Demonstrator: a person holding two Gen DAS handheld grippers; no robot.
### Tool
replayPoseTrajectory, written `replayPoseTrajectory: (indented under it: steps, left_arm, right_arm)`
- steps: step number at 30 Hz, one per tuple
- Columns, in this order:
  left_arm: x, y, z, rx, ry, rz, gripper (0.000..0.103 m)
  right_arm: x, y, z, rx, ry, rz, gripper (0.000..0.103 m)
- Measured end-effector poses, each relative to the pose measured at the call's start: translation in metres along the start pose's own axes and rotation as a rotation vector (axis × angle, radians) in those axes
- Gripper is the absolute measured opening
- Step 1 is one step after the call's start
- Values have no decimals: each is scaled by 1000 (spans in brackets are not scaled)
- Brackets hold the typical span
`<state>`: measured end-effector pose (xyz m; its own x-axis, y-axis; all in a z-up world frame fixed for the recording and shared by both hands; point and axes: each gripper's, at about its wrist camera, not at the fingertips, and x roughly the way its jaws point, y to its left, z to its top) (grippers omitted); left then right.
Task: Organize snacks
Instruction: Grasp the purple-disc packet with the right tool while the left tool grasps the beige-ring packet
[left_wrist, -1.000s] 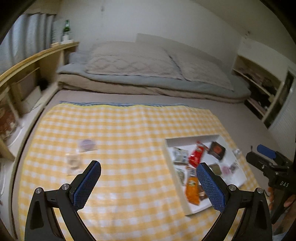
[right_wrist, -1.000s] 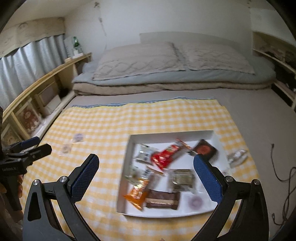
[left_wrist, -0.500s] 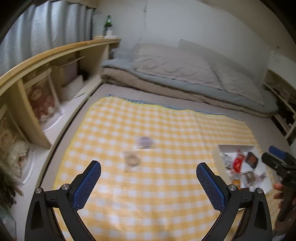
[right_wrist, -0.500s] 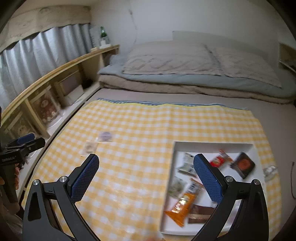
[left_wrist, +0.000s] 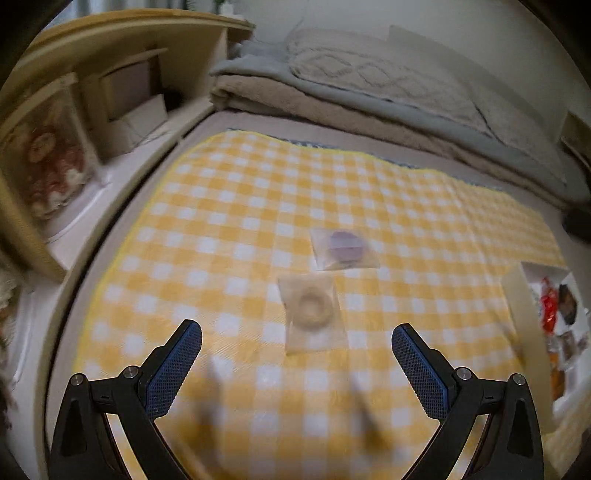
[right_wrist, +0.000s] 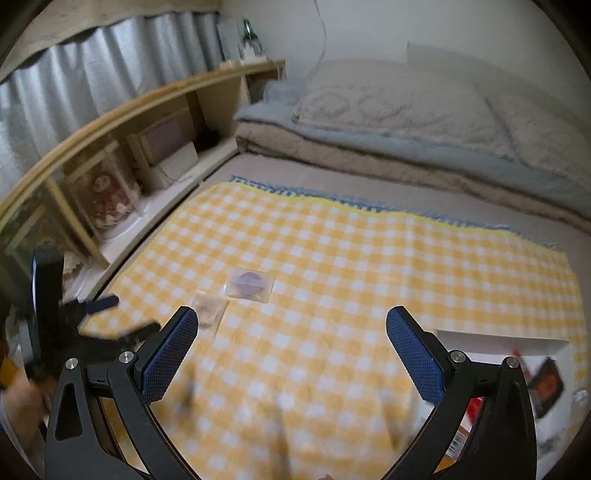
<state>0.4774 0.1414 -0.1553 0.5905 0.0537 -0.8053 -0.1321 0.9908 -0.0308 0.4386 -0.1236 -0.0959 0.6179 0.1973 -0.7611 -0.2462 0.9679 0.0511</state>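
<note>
Two clear snack packets lie on the yellow checked cloth (left_wrist: 229, 221): one with a pale ring biscuit (left_wrist: 314, 314), one with a purple round snack (left_wrist: 343, 245) just beyond it. My left gripper (left_wrist: 295, 350) is open and empty, hovering just short of the ring packet. The white tray (left_wrist: 517, 295) with several wrapped snacks sits at the right edge. In the right wrist view my right gripper (right_wrist: 291, 343) is open and empty above the cloth; the ring packet (right_wrist: 208, 312), purple packet (right_wrist: 251, 284) and tray (right_wrist: 498, 338) show there. The left gripper (right_wrist: 110, 317) appears at the left.
A wooden shelf unit (left_wrist: 92, 92) with boxes and a framed picture runs along the left. Folded bedding and pillows (left_wrist: 369, 85) lie beyond the cloth. Grey curtains (right_wrist: 92, 74) and a green bottle (right_wrist: 249, 31) stand above the shelf.
Both grippers swung left, away from the tray. The left gripper moved closer to the two clear packets, which now sit centred between its fingers. Both stayed open.
</note>
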Motion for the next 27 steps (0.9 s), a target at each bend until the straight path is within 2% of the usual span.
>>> replayPoseTrajectory:
  steps: [2,3,4,5,6,7,10,12,15,18,23,26,27]
  left_arm:
    - [20,-6,1,7,-3,2,103]
    - [32,-8,2,9,-6,8,103]
    - [44,-9,0,14,-10,16,103]
    - [56,-11,1,26,-15,26,103]
    - [65,-12,2,37,-17,30,103]
    - [77,-13,1,49,-16,34,103]
    - [107,-15,-7,66,-8,45,103]
    - [123,-14,-8,63,19,38,103]
    - [131,-15,-9,80,23,45,103]
    - [140,-18,-6,113,39,85,103]
    - [150,-16,-5,133,35,107,102]
    - [148,-9,0,117,33,119,99]
    - [143,-5,0,111,32,129,95]
  right_arm:
    - [37,-6,10,51,43,-4,103]
    - [50,-5,12,63,55,-8,98]
    - [69,-6,17,80,72,-4,83]
    - [84,-6,20,90,87,2,74]
    - [102,-6,23,99,111,6,59]
    - [123,-5,26,108,141,11,48]
    - [175,4,32,104,193,90,28]
    - [201,15,39,67,207,95,23]
    - [230,27,46,24,222,95,23]
    - [251,33,48,-40,234,100,23]
    - [264,31,39,-149,289,44,23]
    - [253,23,29,-177,309,75,23]
    - [246,20,23,-188,319,89,23]
